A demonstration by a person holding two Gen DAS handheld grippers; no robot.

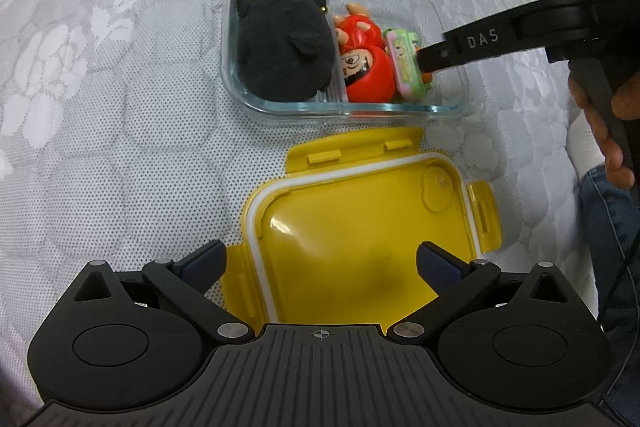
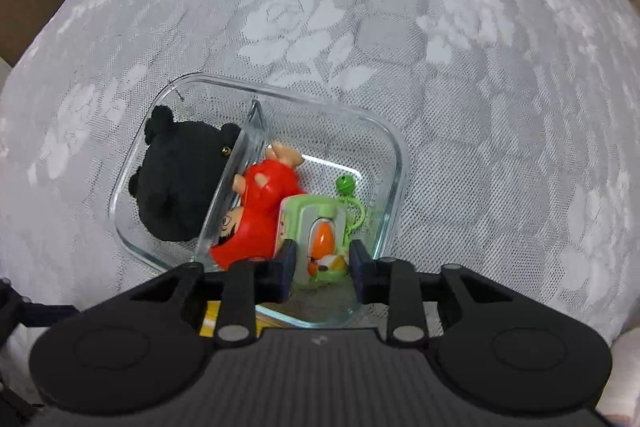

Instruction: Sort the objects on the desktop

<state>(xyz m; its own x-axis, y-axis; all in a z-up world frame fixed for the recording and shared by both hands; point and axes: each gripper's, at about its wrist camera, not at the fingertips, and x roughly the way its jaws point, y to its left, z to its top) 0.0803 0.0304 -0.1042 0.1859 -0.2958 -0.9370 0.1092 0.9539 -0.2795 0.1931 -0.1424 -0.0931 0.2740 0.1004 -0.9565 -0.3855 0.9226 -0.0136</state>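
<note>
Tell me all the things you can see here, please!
glass box: one, clear, two compartments, on the cloth
black plush: one, left compartment
red doll: one, right compartment, against the divider
green toy: one, pale green with orange, right compartment, between the right gripper's fingers
yellow lid: one, inside up, beside the box
white cloth: one, flowered, under everything
left gripper: open, over the lid
right gripper: closing on the green toy
hand: one, holding the right gripper's handle
</note>
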